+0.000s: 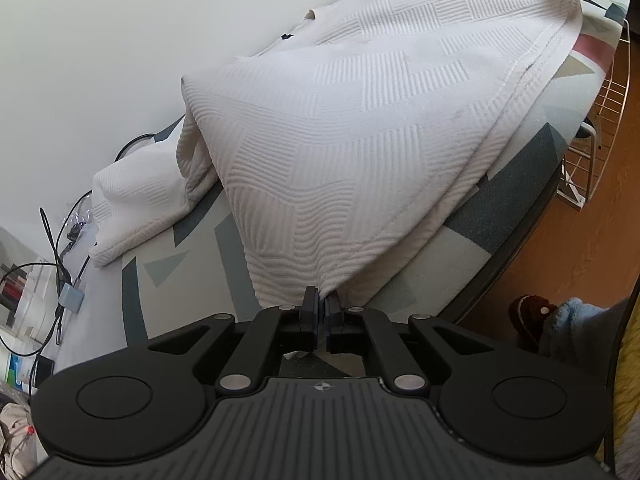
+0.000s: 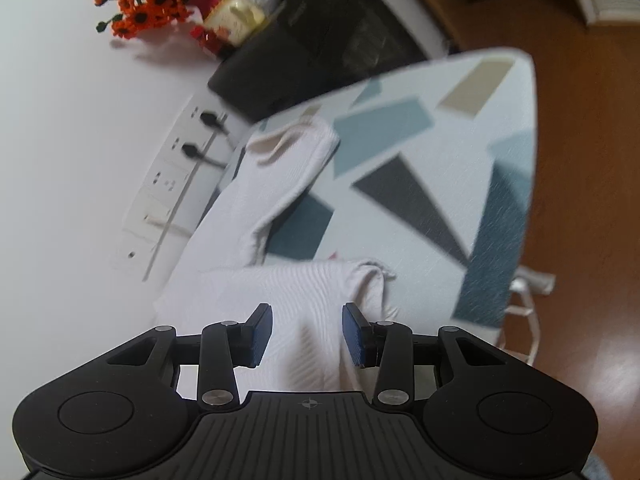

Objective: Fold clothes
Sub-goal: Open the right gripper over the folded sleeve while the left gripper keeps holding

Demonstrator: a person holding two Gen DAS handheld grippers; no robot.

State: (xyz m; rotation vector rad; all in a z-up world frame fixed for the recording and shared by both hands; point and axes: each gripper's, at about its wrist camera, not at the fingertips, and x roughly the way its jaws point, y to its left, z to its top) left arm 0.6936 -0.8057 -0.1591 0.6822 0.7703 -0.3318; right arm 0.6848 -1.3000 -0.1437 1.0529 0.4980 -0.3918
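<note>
A white textured garment lies on an ironing board covered in a grey, teal and pink geometric print. My left gripper is shut on the garment's near corner, and the cloth rises from it like a tent. One sleeve droops at the left. In the right wrist view the same white garment lies below my right gripper, which is open just above the cloth. A sleeve stretches away toward the board's far end.
Wall sockets with plugs and cables run along the white wall. Orange flowers and a dark box stand beyond the board. A wire rack hangs at the board's end over a wooden floor.
</note>
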